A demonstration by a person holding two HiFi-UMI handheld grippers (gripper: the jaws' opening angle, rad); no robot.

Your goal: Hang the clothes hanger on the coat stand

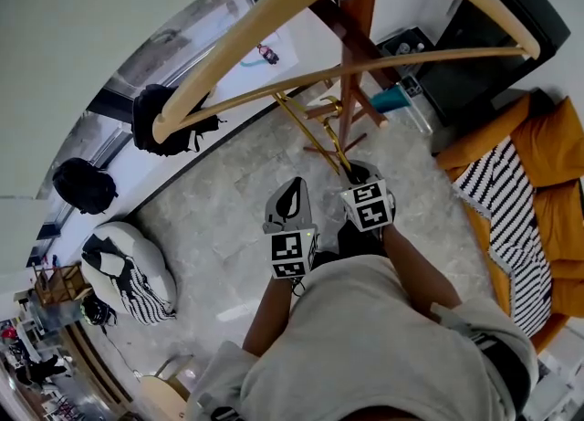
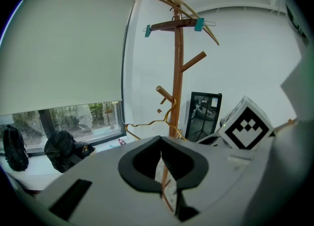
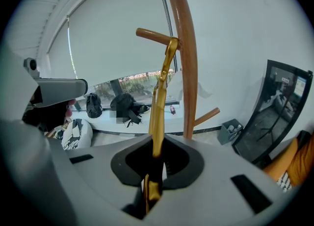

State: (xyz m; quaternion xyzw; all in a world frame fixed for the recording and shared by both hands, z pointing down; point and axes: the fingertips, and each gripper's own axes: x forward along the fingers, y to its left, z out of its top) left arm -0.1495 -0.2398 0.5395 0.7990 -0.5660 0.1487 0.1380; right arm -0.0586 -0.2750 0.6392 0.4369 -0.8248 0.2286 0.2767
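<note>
- At twelve o'clock from my right gripper, the gold hanger it pinches runs upright, its hook against a peg of the coat stand.
- My left gripper, pressed together and empty, sits farther off.

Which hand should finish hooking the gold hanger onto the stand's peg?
Right. The right tongs are shut on the gold hanger, whose hook reaches a peg; the left tongs are shut and empty.

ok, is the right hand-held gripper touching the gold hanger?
Touching. The right gripper view shows the jaws of the right hand-held gripper closed on the gold hanger, with its wire pinched between them.
</note>
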